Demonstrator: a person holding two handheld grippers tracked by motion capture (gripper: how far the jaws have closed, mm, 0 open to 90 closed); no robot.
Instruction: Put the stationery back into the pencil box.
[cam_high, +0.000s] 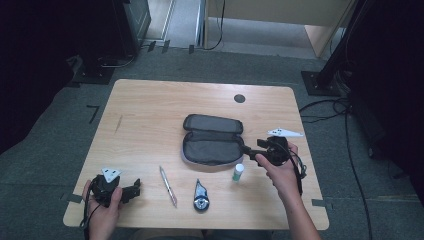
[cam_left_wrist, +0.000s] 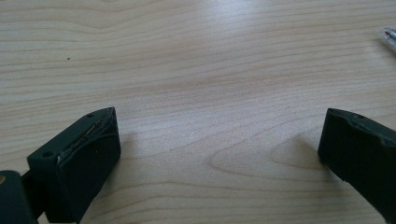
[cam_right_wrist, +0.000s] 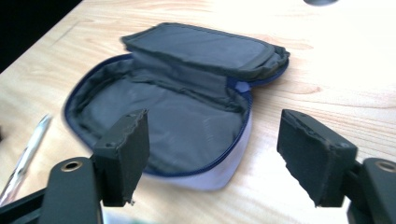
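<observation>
High view: a person works at a wooden table (cam_high: 150, 100), where an unzipped dark pencil case (cam_high: 212, 140) lies open at the centre, its lid folded back. The right gripper (cam_high: 248, 151) hangs at the case's right edge with its jaws apart and nothing between them. The left gripper (cam_high: 134, 191) rests near the front left corner, jaws likewise spread and empty.

Along the front edge, from left to right, a pen (cam_high: 168, 186), a correction tape dispenser (cam_high: 201, 196) and a small white bottle with a green cap (cam_high: 238, 172) lie outside the case. The bottle stands just beside the right hand (cam_high: 281, 172), and a careless sweep of the gripper could probably tip it. A jaw catching the soft fabric wall may also drag the case across the table.

No brand, label or writing can be read on any item.
</observation>
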